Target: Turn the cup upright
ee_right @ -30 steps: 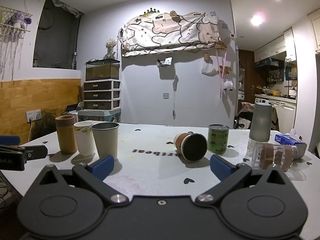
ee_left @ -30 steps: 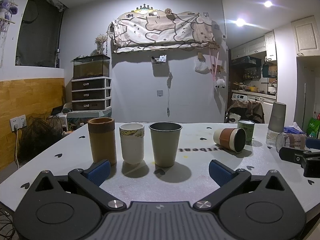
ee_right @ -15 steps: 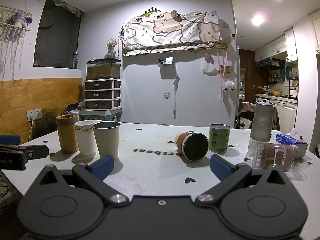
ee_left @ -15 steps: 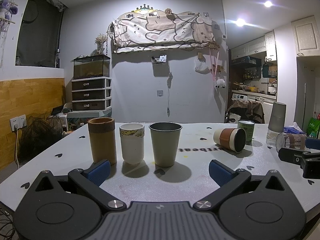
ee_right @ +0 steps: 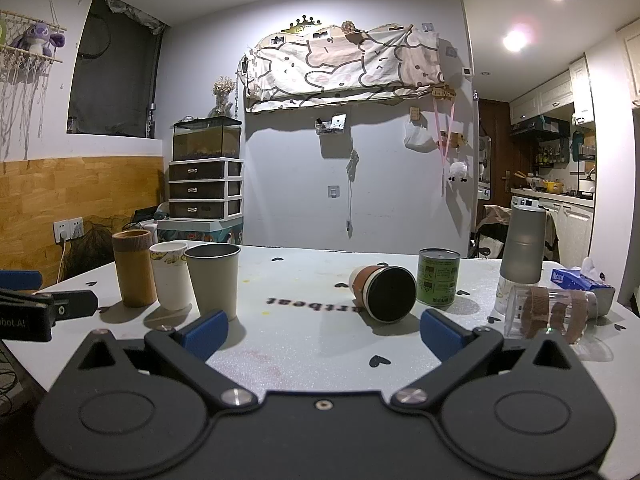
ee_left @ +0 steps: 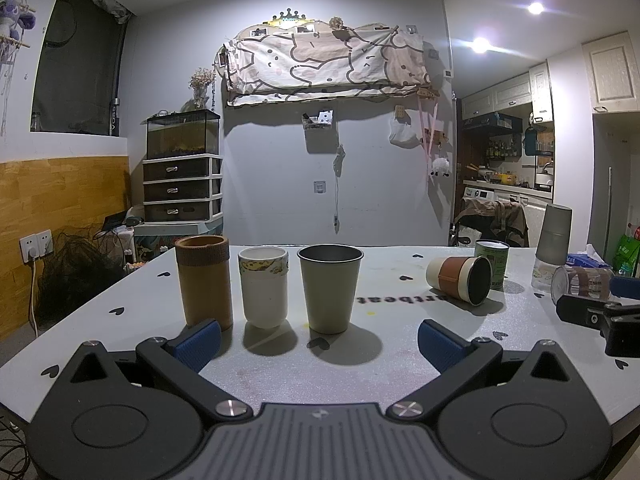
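A cream cup with a brown sleeve (ee_right: 384, 294) lies on its side on the white table (ee_right: 304, 280), its dark mouth facing me; it also shows in the left wrist view (ee_left: 460, 280). My right gripper (ee_right: 324, 330) is open and empty, a short way in front of the cup. My left gripper (ee_left: 318, 340) is open and empty, in front of three upright cups. A clear glass with brown bands (ee_right: 548, 316) also lies on its side at the right.
A brown cup (ee_left: 204, 280), a white cup (ee_left: 264, 286) and a grey metal cup (ee_left: 330, 286) stand upright in a row. A green can (ee_right: 438, 282), a grey bottle (ee_right: 522, 252) and a tissue pack (ee_right: 580, 282) stand at the right.
The right gripper has drifted slightly left and forward. The left gripper has not moved. No object has moved.
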